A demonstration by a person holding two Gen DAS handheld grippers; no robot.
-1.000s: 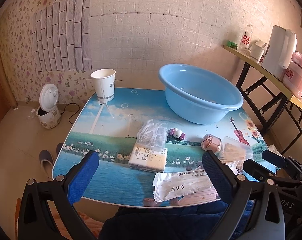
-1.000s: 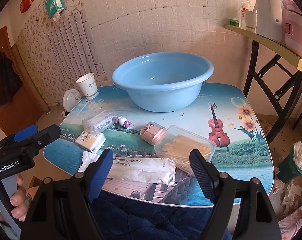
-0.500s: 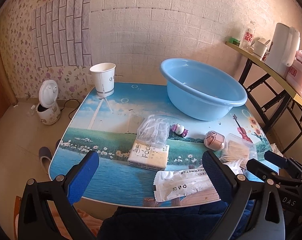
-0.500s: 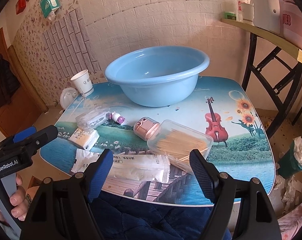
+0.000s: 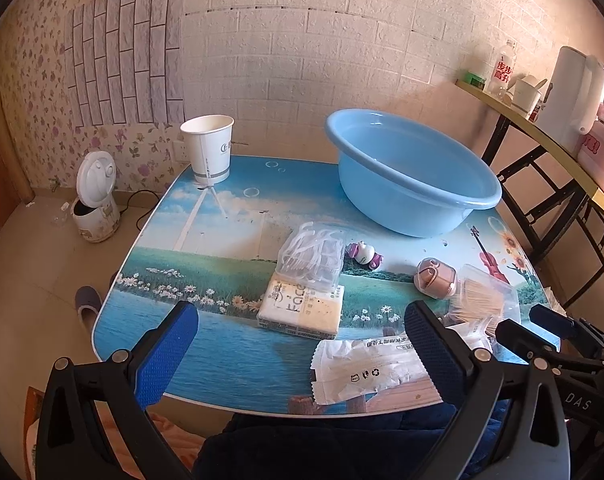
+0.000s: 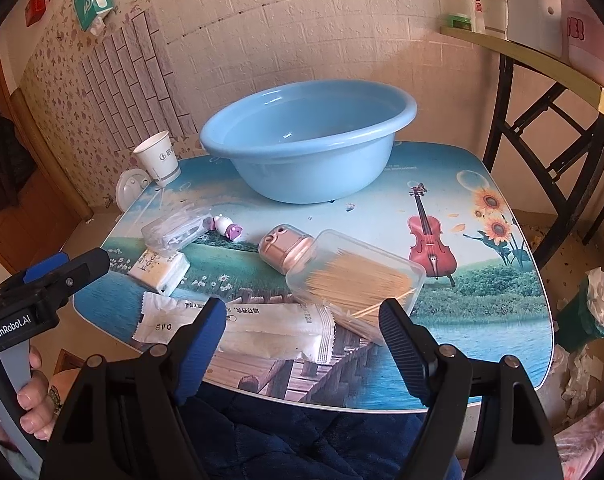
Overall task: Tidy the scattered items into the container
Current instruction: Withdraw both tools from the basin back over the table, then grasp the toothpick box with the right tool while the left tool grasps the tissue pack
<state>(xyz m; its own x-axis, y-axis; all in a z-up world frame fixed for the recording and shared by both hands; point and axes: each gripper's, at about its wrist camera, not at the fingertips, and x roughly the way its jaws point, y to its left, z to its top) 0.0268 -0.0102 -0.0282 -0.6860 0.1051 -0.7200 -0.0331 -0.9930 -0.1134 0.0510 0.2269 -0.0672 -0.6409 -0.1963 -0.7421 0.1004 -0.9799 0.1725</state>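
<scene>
Both grippers wide apart, nothing between the pads. Left gripper (image 5: 302, 354) hovers over the near edge of the table (image 5: 221, 344); right gripper (image 6: 302, 340) hovers just above the near edge too, pads either side of the long white sachet (image 6: 237, 326) and the toothpick box (image 6: 358, 280) (not touching either, as far as can be told).

Light blue basin (image 6: 310, 148) sits at the far side of the table, with none of the items in it. Items all on the tabletop: clear bag of floss picks (image 5: 312, 256) lying partly on top of the tissue pack (image 5: 302, 308); small pink-and-white toy (image 5: 364, 255) just beside the bag, near the basin's base; rose-gold case (image 6: 286, 250) touching the far corner of the clear toothpick box; white sachet along the near edge, its right end under the box.

Paper cup (image 5: 208, 148) upright at the far left corner, well apart from the rest.
</scene>
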